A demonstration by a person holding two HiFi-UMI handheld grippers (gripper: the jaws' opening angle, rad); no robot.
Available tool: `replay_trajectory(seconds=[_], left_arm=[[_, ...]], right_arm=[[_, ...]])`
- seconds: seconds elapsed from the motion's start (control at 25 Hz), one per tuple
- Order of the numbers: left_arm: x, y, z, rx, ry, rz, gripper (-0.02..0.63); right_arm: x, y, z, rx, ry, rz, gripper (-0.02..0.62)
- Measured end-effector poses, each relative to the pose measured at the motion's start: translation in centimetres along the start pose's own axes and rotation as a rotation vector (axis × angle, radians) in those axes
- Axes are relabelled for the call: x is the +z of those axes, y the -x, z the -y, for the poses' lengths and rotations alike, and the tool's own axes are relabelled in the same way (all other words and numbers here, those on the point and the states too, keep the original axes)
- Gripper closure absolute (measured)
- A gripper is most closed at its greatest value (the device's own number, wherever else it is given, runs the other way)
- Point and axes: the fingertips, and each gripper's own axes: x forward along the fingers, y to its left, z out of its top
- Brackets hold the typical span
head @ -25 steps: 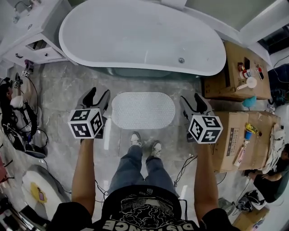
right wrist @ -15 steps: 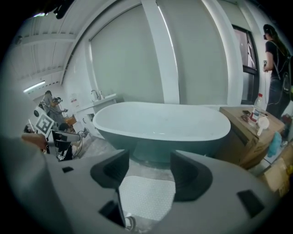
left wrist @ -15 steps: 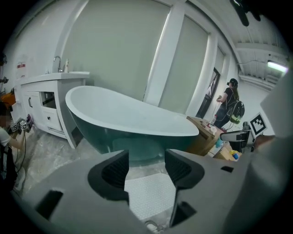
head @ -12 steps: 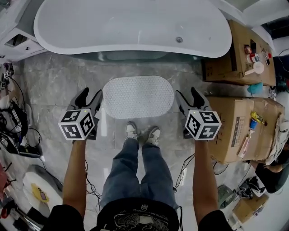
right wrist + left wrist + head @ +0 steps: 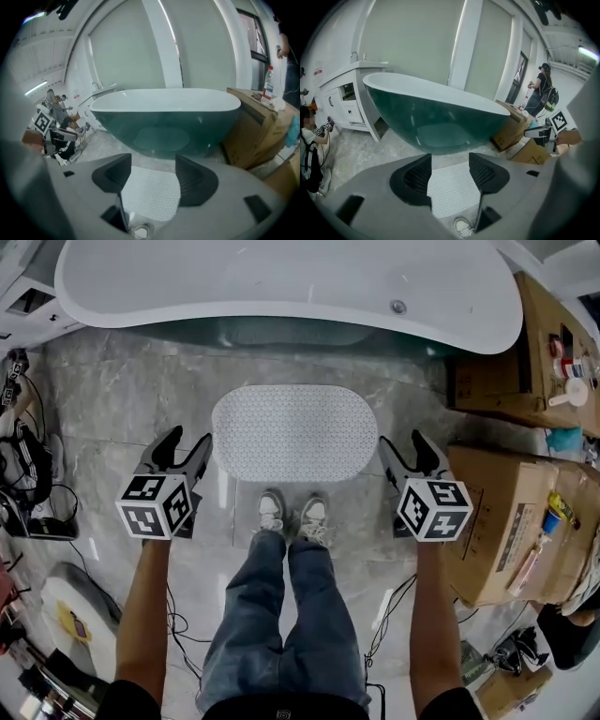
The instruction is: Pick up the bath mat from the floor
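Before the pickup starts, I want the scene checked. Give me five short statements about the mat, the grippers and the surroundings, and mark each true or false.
1. The bath mat lies flat on the floor in front of the bathtub. True.
2. The left gripper is shut on the mat's edge. False: the left gripper is open, beside the mat and holding nothing.
3. The right gripper is open and empty. True.
4. The person stands on the mat. False: the shoes are on bare floor just short of its near edge.
5. Cardboard boxes stand at the person's left. False: the cardboard boxes are at the right.
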Motion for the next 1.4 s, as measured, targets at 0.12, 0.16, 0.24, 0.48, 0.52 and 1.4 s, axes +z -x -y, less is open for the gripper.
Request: replay_trajectory(seconds=[0.12, 0.16, 0.24, 0.48, 0.52, 1.4], left_arm=[[-2.7, -1.8, 0.0, 0.014, -0.009, -0.018, 0.345], [-3.7, -2.4, 0.1, 0.015, -0.01, -0.023, 0.344], [-5.7, -3.8, 0.0, 0.014, 0.01, -0.035, 0.342], [-11.3, -7.4, -2.4, 0.05, 0.143, -0.058, 0.33], [-12.2, -7.8, -2.9, 0.057, 0.152, -0.064, 0.33], [-29.8, -21.4, -12.7, 0.066, 0.132, -0.127, 0.284]], right_arm=[[-2.6, -1.9, 1.3, 0.015, -0.004, -0.017, 0.299], [-3.4, -2.5, 1.7, 0.018, -0.001, -0.022, 0.299], [-5.2, -3.8, 2.7, 0.021, 0.015, -0.034, 0.299], [-11.0, -7.7, 4.9, 0.053, -0.004, -0.11, 0.281], [-11.9, -8.3, 5.1, 0.053, -0.004, -0.121, 0.281], [-27.5, -20.5, 9.9, -0.019, -0.018, -0.167, 0.252]])
